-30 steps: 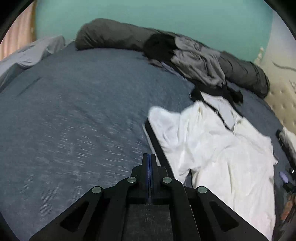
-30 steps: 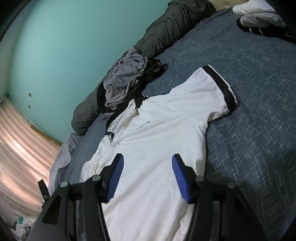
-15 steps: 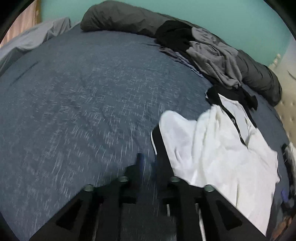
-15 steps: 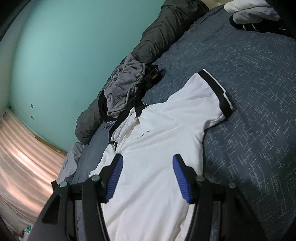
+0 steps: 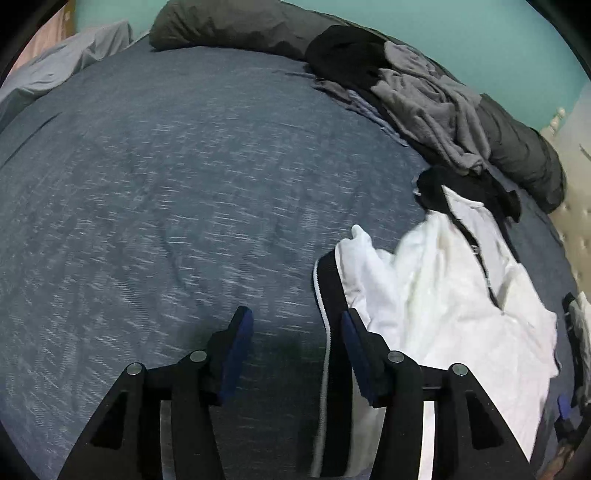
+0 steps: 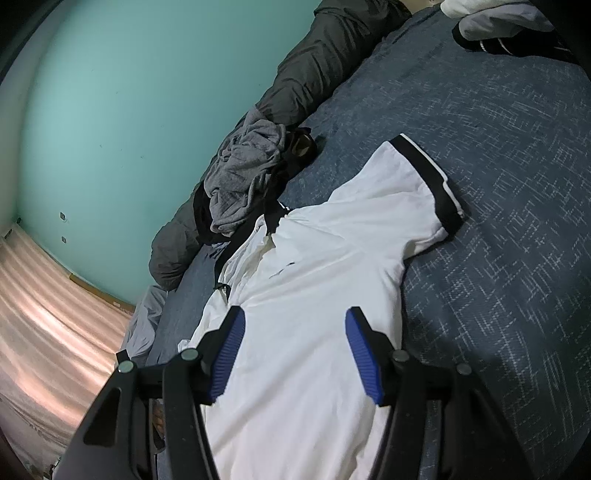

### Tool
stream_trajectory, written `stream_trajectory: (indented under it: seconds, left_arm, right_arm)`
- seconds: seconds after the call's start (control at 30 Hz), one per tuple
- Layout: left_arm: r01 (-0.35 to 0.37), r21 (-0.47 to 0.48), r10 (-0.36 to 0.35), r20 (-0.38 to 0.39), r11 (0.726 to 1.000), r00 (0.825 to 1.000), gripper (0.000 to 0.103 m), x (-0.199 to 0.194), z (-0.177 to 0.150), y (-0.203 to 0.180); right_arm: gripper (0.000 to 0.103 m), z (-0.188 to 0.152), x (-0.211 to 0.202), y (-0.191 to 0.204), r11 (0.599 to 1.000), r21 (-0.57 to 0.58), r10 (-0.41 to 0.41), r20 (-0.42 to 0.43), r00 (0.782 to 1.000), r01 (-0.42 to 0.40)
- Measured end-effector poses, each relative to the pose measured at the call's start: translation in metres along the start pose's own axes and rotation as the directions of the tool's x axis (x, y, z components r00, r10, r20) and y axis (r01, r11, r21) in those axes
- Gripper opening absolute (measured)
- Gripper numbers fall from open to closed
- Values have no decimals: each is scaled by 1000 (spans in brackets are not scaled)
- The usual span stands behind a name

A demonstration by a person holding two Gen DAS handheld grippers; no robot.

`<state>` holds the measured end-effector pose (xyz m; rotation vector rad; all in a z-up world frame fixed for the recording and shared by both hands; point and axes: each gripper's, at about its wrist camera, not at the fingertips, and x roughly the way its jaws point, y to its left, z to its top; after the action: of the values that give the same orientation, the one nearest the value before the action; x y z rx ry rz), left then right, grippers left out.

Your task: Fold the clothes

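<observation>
Where a blue heathered bedcover (image 5: 177, 192) is stretched across the mattress, a white short-sleeved polo shirt (image 6: 317, 280) is laid out face up, its soft cotton body rumpled into shallow folds. Each sleeve is finished with a black cuff band (image 6: 432, 181) edged by a thin white stripe, and a black collar and buttoned placket (image 5: 476, 254) are seen at the neck. In the left wrist view, one banded sleeve (image 5: 328, 295) is pictured lying flat on the cover, between the fingers of the left gripper (image 5: 295, 332); its jaws are opening, and the ribbed blue pads are not pressed on the fabric. In the right wrist view, the right gripper (image 6: 295, 347) is held above the shirt's lower body with its black angular fingers parted and nothing clamped between the blue pads (image 6: 229, 354).

Just beyond the collar, a crumpled grey fleecy garment (image 6: 243, 177) is heaped over black clothing (image 5: 351, 55). Behind that pile, a long dark-grey rolled quilt (image 6: 321, 62) is set along the smooth teal wall (image 6: 129, 110). More white and black laundry (image 6: 495, 26) is bunched at the far corner of the bed, and a pale striped curtain (image 6: 48, 325) is shown beside the wall.
</observation>
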<state>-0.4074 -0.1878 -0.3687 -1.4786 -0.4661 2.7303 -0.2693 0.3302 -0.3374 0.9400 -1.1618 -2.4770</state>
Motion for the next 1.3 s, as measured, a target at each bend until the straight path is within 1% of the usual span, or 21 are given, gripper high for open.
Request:
stream_trajectory:
  seconds: [0.1, 0.27, 0.4, 0.53, 0.57, 0.67, 0.77, 0.87, 0.97, 1.07, 1.2, 1.3]
  left_arm:
    - [-7, 33, 7, 6, 999, 1000, 54, -1, -2, -10]
    - [12, 87, -14, 19, 996, 1000, 54, -10, -8, -23]
    - [33, 88, -35, 20, 996, 999, 55, -15, -12, -27]
    - [56, 113, -59, 22, 992, 998, 55, -18, -16, -32]
    - [53, 124, -56, 20, 991, 998, 55, -16, -16, -35]
    - [35, 110, -37, 22, 993, 999, 55, -12, -11, -32]
    - [35, 39, -38, 72, 999, 997, 55, -22, -3, -20]
    - [-46, 5, 46, 100, 999, 994, 55, -26, 4, -6]
    - [-106, -19, 107, 62, 994, 992, 55, -13, 7, 6]
    - [-101, -12, 102, 30, 995, 994, 55, -1, 7, 5]
    - [-85, 60, 83, 30, 995, 996, 56, 3, 6, -14]
    - [-74, 78, 72, 28, 994, 997, 56, 4, 5, -24]
  right_arm:
    - [57, 0, -1, -1, 1000, 2, -1, -2, 1000, 1]
    - [58, 0, -1, -1, 1000, 9, -1, 0, 1000, 1]
    - [58, 0, -1, -2, 1000, 14, -2, -1, 1000, 2]
    - [58, -1, 0, -2, 1000, 19, -3, -6, 1000, 4]
    - [58, -1, 0, -2, 1000, 20, -4, -6, 1000, 4]
    - [58, -1, 0, -2, 1000, 20, -4, -6, 1000, 5]
    - [58, 0, -2, -3, 1000, 26, -5, -3, 1000, 5]
    - [58, 0, -1, -5, 1000, 30, -8, 0, 1000, 8]
    - [58, -1, 0, -5, 999, 32, -8, -5, 1000, 8]
    - [58, -1, 1, -5, 1000, 28, -8, -8, 1000, 9]
    - [58, -1, 1, -5, 1000, 25, -11, -8, 1000, 12]
    - [58, -2, 3, -6, 999, 30, -14, -12, 1000, 15]
